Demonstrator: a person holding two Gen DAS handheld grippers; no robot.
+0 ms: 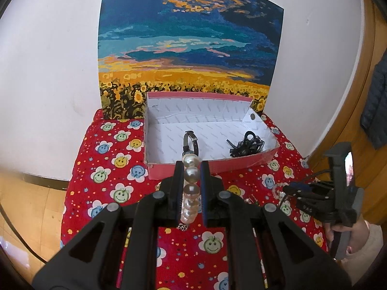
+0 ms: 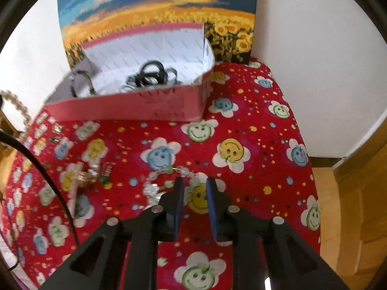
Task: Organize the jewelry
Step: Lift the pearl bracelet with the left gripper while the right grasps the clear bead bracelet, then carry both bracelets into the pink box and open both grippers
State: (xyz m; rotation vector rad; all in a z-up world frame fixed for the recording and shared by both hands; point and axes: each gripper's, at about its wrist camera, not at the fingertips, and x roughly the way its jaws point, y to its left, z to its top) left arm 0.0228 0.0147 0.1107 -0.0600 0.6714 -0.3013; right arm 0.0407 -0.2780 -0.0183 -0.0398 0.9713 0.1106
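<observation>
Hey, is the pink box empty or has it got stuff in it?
Not empty. The pink box holds a black watch and a tangle of black jewelry on its white bottom.

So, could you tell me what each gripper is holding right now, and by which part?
The left gripper pinches the pearl strand along its beads, both ends hanging free. The right gripper holds nothing, open above the clear bead bracelet.

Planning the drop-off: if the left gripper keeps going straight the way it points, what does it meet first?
Probably the near wall of the pink box; the left gripper, holding the pearl strand, points at its rim, though depth is unclear, and may pass just over it.
</observation>
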